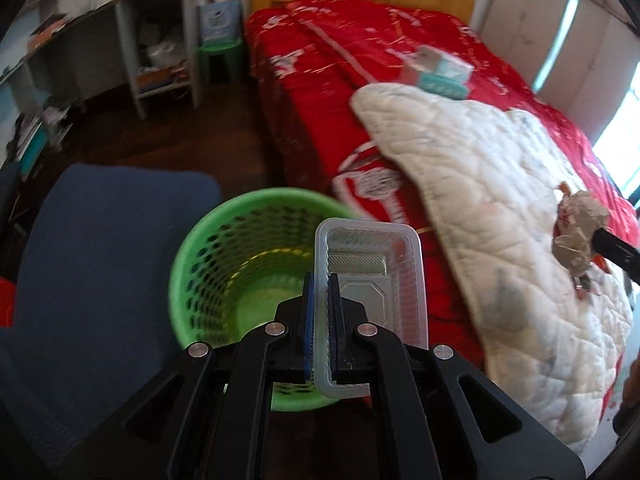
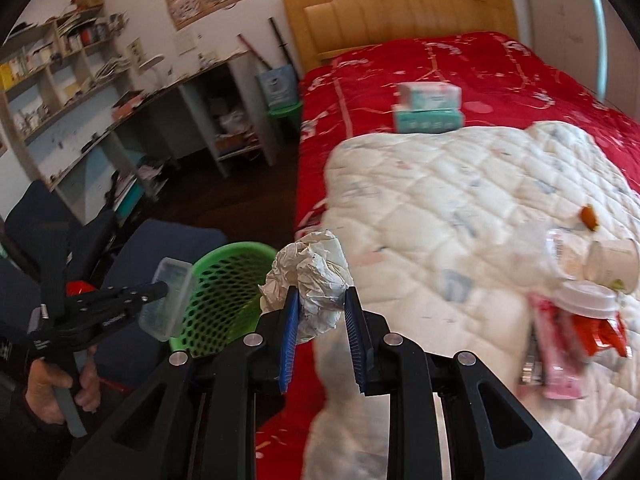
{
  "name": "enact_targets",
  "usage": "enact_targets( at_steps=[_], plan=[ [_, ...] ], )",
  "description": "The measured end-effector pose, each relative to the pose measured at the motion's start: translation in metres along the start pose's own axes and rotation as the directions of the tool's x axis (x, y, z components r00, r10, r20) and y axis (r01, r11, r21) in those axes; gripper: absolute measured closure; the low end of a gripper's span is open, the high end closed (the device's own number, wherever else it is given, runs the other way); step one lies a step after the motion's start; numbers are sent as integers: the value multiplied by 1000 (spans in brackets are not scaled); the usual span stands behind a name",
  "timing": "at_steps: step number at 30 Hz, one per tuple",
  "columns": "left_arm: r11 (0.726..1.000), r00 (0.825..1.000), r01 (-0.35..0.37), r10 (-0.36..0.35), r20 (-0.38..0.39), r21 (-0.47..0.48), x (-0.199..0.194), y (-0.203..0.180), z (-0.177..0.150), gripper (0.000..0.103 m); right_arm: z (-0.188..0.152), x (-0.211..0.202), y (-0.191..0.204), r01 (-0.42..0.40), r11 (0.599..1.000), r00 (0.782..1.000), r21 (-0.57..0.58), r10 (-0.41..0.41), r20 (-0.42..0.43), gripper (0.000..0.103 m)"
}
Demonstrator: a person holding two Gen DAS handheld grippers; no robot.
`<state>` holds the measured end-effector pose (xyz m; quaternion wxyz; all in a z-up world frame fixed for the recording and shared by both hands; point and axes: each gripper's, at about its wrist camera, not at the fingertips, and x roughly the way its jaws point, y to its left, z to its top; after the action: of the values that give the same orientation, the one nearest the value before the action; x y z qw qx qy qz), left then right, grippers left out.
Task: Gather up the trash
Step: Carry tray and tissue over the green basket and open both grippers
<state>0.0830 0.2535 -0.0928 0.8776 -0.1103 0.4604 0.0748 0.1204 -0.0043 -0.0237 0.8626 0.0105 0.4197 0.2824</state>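
The green mesh bin (image 1: 256, 280) stands on the dark floor just beside the bed (image 1: 360, 60), between the red bedspread and a dark blue chair (image 1: 100, 264). The left gripper (image 1: 320, 292) is clamped on one wall of a clear plastic tray (image 1: 372, 292), one blue pad inside the wall and one outside, and holds the tray above the bin's rim on the bed side; in the right wrist view the same gripper (image 2: 160, 290) carries the tray (image 2: 168, 300) against the bin's (image 2: 224, 292) chair-side edge, the person's hand (image 2: 60, 392) around its grip. The right gripper (image 2: 322, 300) is closed around a crumpled ball of white paper (image 2: 312, 280), its blue pads pressing in from both sides, and holds the ball in the air over the bedspread edge just beside the bin; from the left wrist view that ball (image 1: 576, 236) appears over the white quilt (image 1: 500, 200), well away from the bin. On the quilt (image 2: 440, 208), farther from the bin, lie a paper cup (image 2: 612, 264) on its side, a white lid (image 2: 588, 300), a clear plastic bottle (image 2: 560, 256) that is blurred, and red and pink wrappers (image 2: 568, 348). Beyond the quilt, toward the headboard, two stacked teal boxes (image 2: 428, 108) sit on the bedspread.
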Motion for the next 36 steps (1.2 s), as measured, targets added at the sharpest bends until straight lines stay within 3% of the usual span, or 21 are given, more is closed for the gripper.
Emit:
enact_targets(
  at_steps=[12, 17, 22, 26, 30, 36],
  plan=[
    [995, 999, -22, 18, -45, -94, 10, 49, -20, 95, 5, 53, 60, -77, 996, 994, -49, 73, -76, 79],
    [992, 999, -34, 30, -32, -125, 5, 60, -25, 68, 5, 78, 79, -104, 994, 989, -41, 99, -110, 76],
    [990, 998, -56, 56, -3, -127, -6, 63, -26, 53, 6, 90, 88, -122, 992, 986, -24, 118, -122, 65],
    [991, 998, -65, 67, 13, -119, -10, 62, -25, 47, 3, 85, 88, -124, 992, 986, -23, 120, -119, 61],
    [993, 997, -54, 58, 40, -103, -16, 54, -22, 43, -1, 69, 77, -99, 995, 991, -35, 95, -94, 46],
    [998, 996, -36, 40, 76, -60, -22, 27, -17, 37, -11, 39, 36, -19, 1000, 998, -17, 18, -58, 38]
  ],
)
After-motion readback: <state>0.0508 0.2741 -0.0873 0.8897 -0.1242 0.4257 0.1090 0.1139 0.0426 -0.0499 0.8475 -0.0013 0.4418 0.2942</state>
